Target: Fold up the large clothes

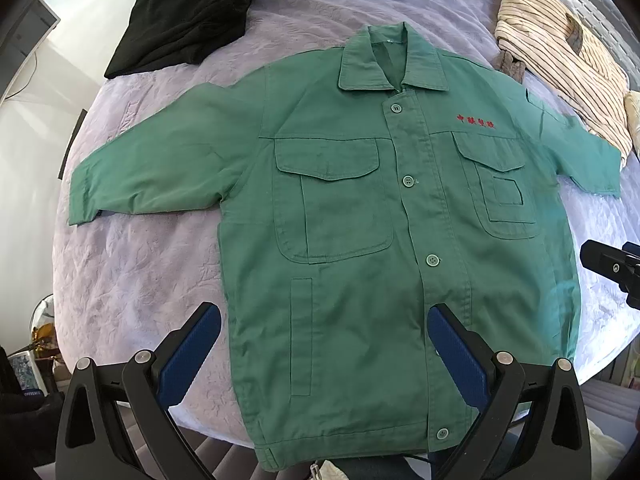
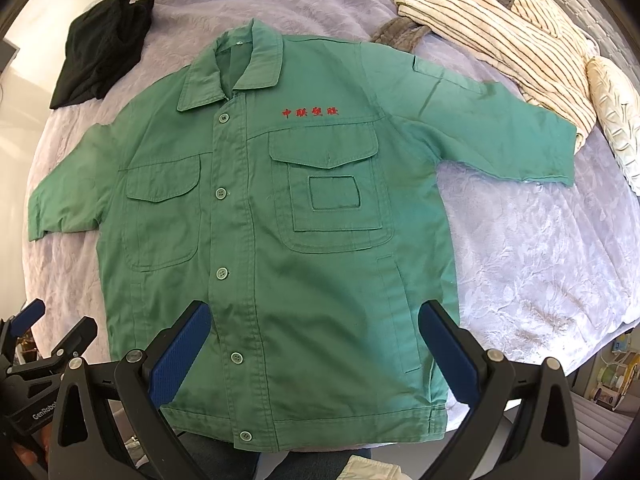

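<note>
While both claws are held wide open and empty, one green cotton jacket point(image 1: 352, 240) is spread flat on the crinkly lilac bed cover point(image 1: 132, 272). Five buttons are counted. The left claw point(image 1: 324, 352) and right claw point(image 2: 316, 344) hang above its hem. One black bundle point(image 1: 184, 16) and one striped fuzzy robe point(image 2: 500, 28) lie beyond its collar.

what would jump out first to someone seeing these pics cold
The green work jacket fills the middle of both views, spread flat and buttoned on the lilac bedspread, red embroidered characters above one chest pocket. Both open grippers, left and right, hover over its hem. Behind it lie a black garment and a striped one.
</note>
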